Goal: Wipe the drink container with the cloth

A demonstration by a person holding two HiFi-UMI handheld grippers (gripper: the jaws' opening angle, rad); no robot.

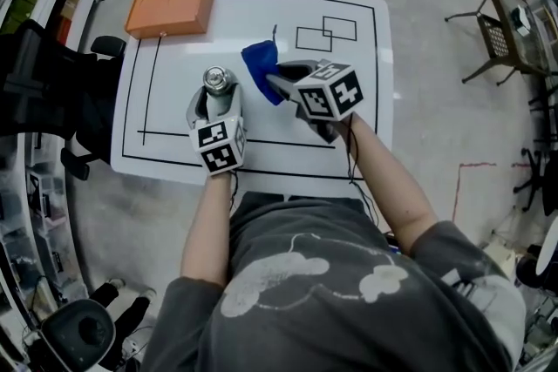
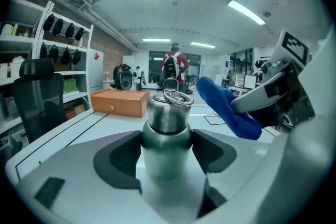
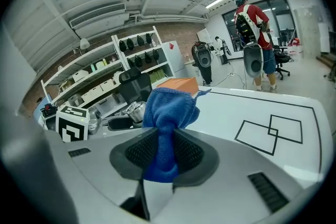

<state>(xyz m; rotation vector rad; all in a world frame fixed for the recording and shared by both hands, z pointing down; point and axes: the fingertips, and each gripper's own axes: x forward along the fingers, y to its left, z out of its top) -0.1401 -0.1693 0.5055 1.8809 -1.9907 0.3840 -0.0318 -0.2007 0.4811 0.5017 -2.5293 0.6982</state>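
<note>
A small steel drink bottle (image 1: 218, 86) with a pale green body and a ring on its cap stands upright between the jaws of my left gripper (image 1: 214, 103), which is shut on its body (image 2: 166, 141). My right gripper (image 1: 283, 84) is shut on a bunched blue cloth (image 1: 261, 67), held in the air just right of the bottle's cap without touching it. The left gripper view has the cloth (image 2: 227, 106) hanging to the upper right of the cap. In the right gripper view the cloth (image 3: 166, 128) fills the gap between the jaws and the bottle (image 3: 135, 110) shows at the left.
A white table (image 1: 366, 83) marked with black lines lies below. An orange box (image 1: 169, 9) sits at its far left corner. A black office chair (image 1: 44, 83) stands left of the table, shelving behind it. A person with a backpack (image 2: 173, 66) stands far off.
</note>
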